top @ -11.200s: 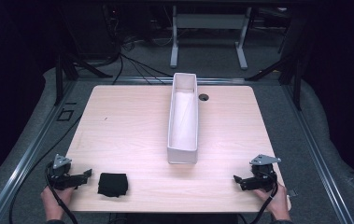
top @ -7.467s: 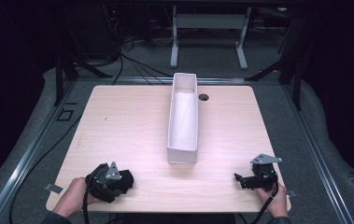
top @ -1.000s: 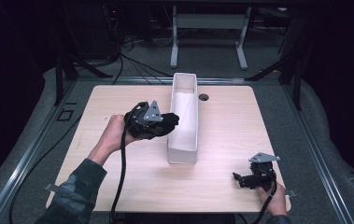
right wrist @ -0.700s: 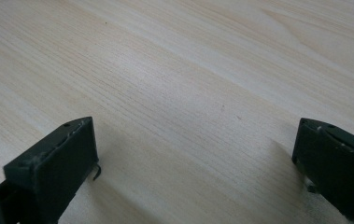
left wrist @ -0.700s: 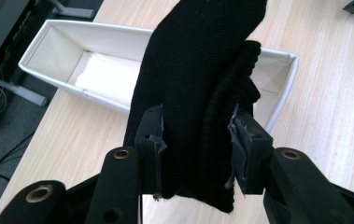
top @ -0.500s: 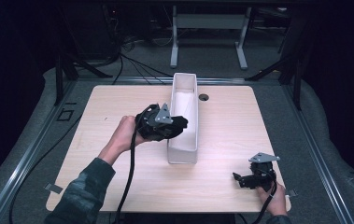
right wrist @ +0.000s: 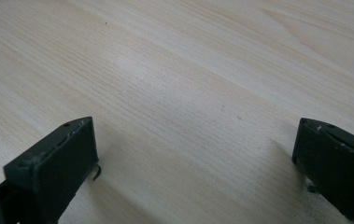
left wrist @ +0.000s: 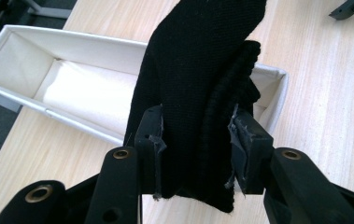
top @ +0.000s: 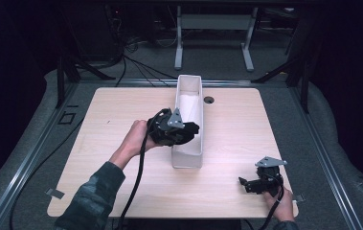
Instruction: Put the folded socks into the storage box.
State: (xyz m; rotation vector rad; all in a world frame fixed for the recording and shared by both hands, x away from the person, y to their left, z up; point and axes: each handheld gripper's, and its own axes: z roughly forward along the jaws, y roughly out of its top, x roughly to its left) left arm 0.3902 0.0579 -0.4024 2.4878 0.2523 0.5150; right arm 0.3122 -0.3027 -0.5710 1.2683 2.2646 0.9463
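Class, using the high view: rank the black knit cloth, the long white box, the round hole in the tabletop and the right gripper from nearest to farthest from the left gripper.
1. Black knit cloth: clamped in the left gripper.
2. Long white box: directly beside it, to the right.
3. Round hole: beyond the box, towards the far edge.
4. Right gripper: near the table's near right corner.

Left gripper (left wrist: pixel 195 140) clamped, right gripper (right wrist: pixel 195 154) agape.

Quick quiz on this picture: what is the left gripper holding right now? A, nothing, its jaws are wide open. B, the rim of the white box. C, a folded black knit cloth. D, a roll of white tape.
C: in the left gripper view the left gripper has its pads pressed on a folded black knit cloth, held above the near end of the long white box.
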